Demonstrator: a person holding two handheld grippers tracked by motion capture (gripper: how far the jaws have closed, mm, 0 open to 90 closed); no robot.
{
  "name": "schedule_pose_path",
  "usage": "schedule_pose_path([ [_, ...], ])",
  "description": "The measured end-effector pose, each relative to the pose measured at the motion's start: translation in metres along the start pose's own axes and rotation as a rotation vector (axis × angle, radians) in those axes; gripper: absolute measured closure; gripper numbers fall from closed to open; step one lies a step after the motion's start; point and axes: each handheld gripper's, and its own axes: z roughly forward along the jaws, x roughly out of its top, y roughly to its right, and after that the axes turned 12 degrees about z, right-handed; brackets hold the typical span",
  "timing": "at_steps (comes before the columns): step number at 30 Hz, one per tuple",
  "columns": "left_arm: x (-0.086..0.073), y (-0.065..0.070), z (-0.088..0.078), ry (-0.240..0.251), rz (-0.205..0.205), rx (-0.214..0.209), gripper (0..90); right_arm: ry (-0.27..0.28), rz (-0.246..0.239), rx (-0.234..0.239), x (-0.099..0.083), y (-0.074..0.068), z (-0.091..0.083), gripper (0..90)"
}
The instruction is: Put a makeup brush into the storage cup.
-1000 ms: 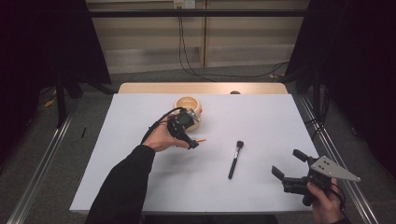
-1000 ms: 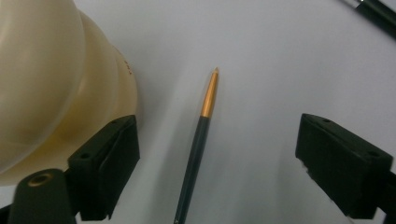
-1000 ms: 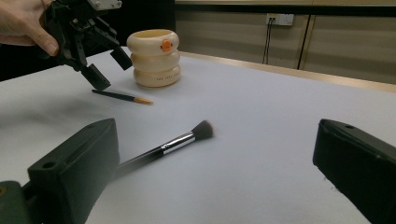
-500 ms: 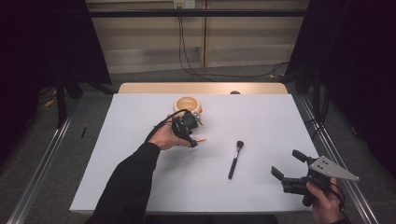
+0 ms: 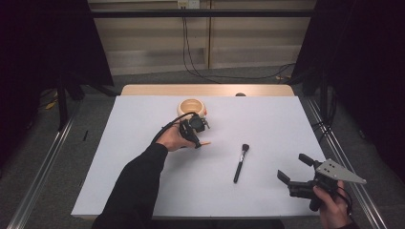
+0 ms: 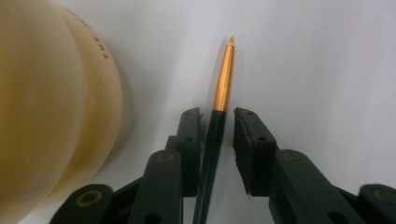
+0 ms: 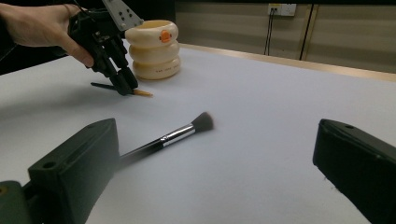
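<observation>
While my left claw [image 6: 212, 123] straddles the pen [image 6: 223, 77] beside the pot [image 5: 191, 107], jaws not closed, nothing's lifted; right claw [image 5: 300, 168] wide, empty; brush [image 5: 241, 162] untouched

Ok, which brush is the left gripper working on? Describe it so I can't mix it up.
Start at the cream ringed holder at the back of the white table. Just in front of it, the left gripper straddles a thin brush lying flat. It has a dark handle, gold ferrule and tiny pointed tip, unlike the fluffy black makeup brush lying mid-table.
</observation>
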Motion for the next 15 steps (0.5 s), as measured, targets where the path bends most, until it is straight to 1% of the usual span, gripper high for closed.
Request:
schedule_pose_path([
  [1,0.0008,-0.0002,0.0001,-0.008,0.002,-0.001,73.5,0.0,0.0,0.0,0.0,0.0,0.0,0.1],
  [2,0.0025,-0.0011,0.0014,-0.018,-0.026,-0.013,74.6,0.002,-0.001,-0.001,0.0,0.0001,0.0003,0.1],
  [3,0.0037,-0.0026,0.0014,-0.036,-0.017,-0.016,74.9,0.001,0.003,-0.001,0.0,0.0,0.0008,0.1],
  [4,0.0048,-0.0017,0.0019,-0.035,-0.028,-0.021,75.3,-0.004,0.007,0.002,-0.0001,0.0,0.0013,0.1],
  [6,0.0065,-0.0006,0.0027,-0.039,-0.029,-0.021,76.5,-0.004,0.007,0.0,-0.0001,0.0002,0.0014,0.1],
  [7,0.0073,-0.0016,0.0022,-0.059,-0.008,-0.023,77.9,-0.001,0.002,-0.003,0.0,0.0,0.0014,0.1],
  [8,0.007,-0.0024,0.0036,-0.042,-0.036,-0.034,79.1,-0.003,0.003,-0.001,-0.0001,-0.0003,0.0011,0.1],
  [9,0.0062,-0.0034,0.0037,-0.034,-0.051,-0.043,79.3,-0.007,0.008,0.0,-0.0005,-0.0007,0.0012,0.1],
  [10,0.0062,-0.0034,0.0037,-0.034,-0.051,-0.043,79.4,-0.007,0.007,-0.001,-0.0004,-0.0004,0.0013,0.1],
  [11,0.0057,-0.0059,0.0027,-0.044,-0.038,-0.055,79.4,-0.007,0.007,-0.001,-0.0004,-0.0004,0.0013,0.1],
  [12,0.005,-0.007,0.0023,-0.044,-0.038,-0.064,79.6,-0.004,0.006,-0.002,-0.0004,-0.0004,0.0015,0.1],
  [13,0.0051,-0.0067,0.0025,-0.043,-0.04,-0.064,80.4,-0.007,0.006,-0.012,-0.0006,-0.0003,0.0015,0.1],
  [14,0.0062,-0.0064,0.0036,-0.042,-0.055,-0.063,80.7,-0.01,0.006,-0.009,-0.0007,0.0,0.0015,0.1],
  [15,0.0062,-0.0064,0.0036,-0.042,-0.055,-0.063,81.2,-0.01,0.006,-0.009,-0.0007,0.0,0.0015,0.1],
])
